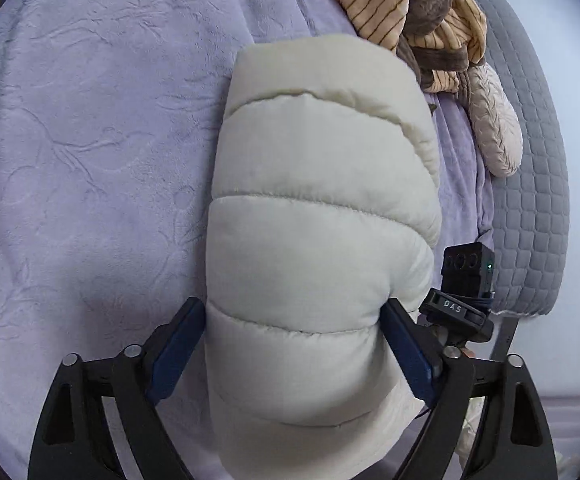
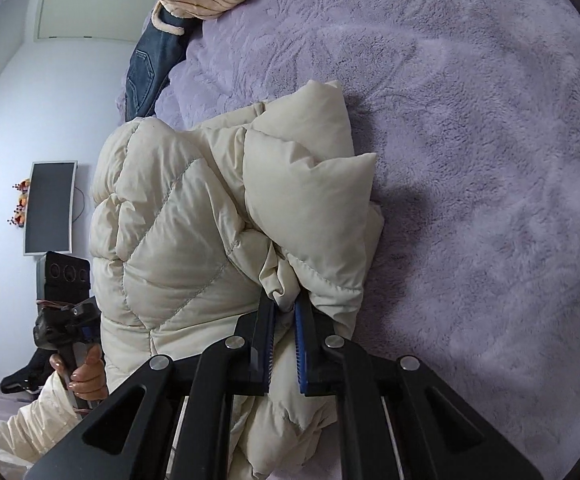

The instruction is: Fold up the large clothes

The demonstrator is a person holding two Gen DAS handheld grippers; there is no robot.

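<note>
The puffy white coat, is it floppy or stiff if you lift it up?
Probably floppy. The coat bunches into soft folds where the right gripper pinches it. It likely squashes easily, since the left gripper dents its padded sides. It looks light for its size, being mostly puffed filling, though I can't be sure.

Left gripper (image 1: 294,312) wide-jawed, right gripper (image 2: 285,304) pinched.
</note>
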